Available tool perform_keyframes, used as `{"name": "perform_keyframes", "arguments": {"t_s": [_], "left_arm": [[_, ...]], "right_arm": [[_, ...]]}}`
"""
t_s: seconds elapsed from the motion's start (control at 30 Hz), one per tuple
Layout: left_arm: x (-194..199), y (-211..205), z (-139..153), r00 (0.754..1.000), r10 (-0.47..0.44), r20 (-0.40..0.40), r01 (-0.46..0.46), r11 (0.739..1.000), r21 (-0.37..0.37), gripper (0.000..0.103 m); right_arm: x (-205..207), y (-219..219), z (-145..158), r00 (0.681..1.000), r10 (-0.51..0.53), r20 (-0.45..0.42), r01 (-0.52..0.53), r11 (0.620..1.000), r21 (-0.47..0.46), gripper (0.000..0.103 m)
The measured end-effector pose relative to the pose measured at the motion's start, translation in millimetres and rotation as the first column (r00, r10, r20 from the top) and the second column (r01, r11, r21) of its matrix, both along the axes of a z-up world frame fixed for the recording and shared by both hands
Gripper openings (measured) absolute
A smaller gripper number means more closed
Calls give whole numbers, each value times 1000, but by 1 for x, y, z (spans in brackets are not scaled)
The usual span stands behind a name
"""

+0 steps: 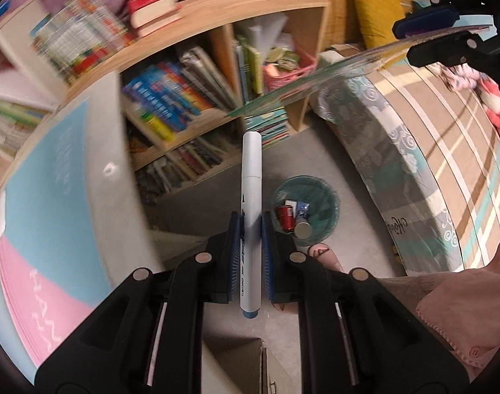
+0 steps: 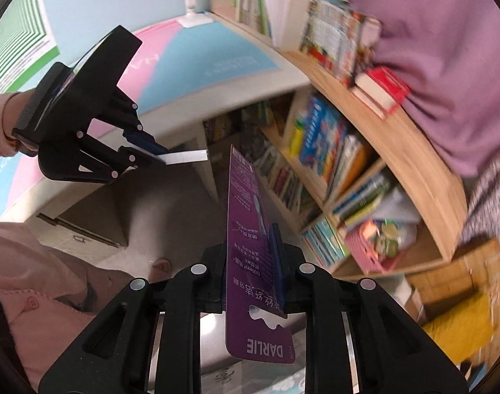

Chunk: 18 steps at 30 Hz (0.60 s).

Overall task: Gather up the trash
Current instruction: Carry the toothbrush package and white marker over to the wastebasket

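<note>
Here left tool (image 1: 250, 226) grips marker (image 1: 251, 177), right tool (image 2: 250, 262) grips card (image 2: 250, 229)

white marker (image 1: 251, 177) upright | purple card (image 2: 250, 229) on edge | bin (image 1: 305, 210) part-filled

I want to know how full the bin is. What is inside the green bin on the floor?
Inside the bin lie a red can, a round grey lid-like piece and small white and blue scraps. What lies under them is covered.
</note>
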State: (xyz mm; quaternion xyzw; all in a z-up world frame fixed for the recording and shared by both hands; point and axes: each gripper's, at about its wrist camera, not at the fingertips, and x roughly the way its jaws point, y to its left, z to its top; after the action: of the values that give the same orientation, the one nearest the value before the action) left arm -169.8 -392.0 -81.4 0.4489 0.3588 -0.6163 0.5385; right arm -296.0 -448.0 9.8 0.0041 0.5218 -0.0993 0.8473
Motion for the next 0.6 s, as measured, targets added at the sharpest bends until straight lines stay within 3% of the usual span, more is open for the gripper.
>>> {"name": "perform_keyframes", "arguments": {"t_s": [0.6], "left_arm": [[-91,-41,-26,983,-183,-23,184,980,70,11]], "right_arm": [[-96,-17,-36,981,-193,-38,195,977,83,21]]}}
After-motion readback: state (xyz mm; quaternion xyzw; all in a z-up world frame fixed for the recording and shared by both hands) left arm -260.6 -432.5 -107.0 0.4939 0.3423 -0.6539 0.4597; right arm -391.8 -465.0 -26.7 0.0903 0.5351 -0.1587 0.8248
